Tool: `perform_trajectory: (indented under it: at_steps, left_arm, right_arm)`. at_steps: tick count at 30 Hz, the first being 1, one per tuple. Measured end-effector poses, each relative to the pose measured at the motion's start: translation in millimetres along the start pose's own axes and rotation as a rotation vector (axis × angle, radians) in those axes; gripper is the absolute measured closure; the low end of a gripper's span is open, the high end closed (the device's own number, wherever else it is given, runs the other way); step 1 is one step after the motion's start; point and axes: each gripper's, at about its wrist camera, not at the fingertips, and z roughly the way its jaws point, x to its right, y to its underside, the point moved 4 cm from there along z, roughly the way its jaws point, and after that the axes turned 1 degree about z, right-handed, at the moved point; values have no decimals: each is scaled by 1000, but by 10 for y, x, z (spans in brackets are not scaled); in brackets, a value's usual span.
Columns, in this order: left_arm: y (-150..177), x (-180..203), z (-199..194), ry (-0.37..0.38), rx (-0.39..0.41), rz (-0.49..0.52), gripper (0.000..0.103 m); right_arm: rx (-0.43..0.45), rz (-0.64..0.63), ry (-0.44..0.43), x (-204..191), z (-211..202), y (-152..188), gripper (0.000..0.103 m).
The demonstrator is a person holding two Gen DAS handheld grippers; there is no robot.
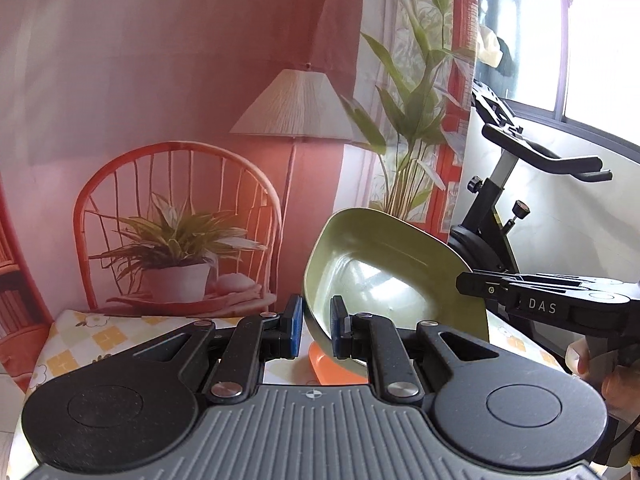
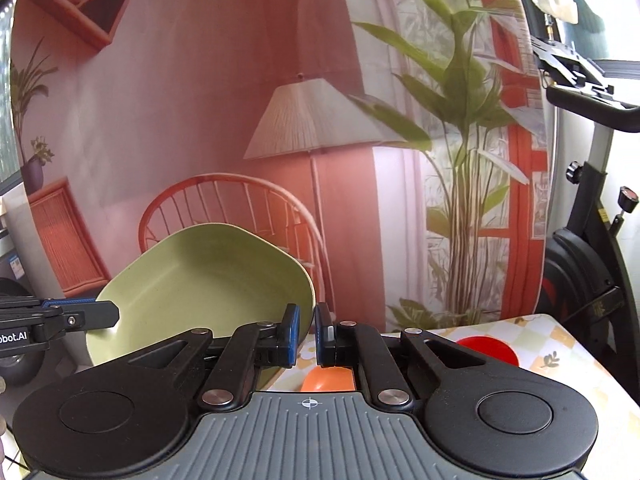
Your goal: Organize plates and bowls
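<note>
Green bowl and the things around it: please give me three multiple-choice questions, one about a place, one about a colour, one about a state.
1. Where is the orange dish?
A. on the table, below the lifted bowl
B. on top of the bowl
C. on the floor

2. What colour is the plate at the right on the table?
A. blue
B. red
C. white

3. How is the bowl held?
A. flat on the table, untouched
B. upside down in one gripper
C. tilted in the air, a gripper at each side of its rim

Answers:
1 A: the orange dish lies on the table under the green bowl.
2 B: the plate is red.
3 C: the left gripper and the right gripper each pinch the rim, and the bowl leans.
</note>
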Motion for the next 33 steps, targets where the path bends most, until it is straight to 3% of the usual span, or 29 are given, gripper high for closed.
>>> perform_trajectory:
  at_steps: [9, 21, 28, 33]
  left_arm:
    - [307, 71, 218, 25, -90, 36, 88]
    - [688, 157, 758, 55, -204, 49, 88]
    - [787, 189, 1212, 53, -263, 72, 88]
    - [882, 187, 1433, 68, -288, 47, 88]
  right_arm:
    - [-64, 49, 19, 231, -33, 422, 95]
    - [-173, 115, 44, 590, 310, 953, 95]
    - [-228, 149, 51, 841, 548, 1120, 94]
    - [-231, 112, 61, 985, 754, 1019, 97]
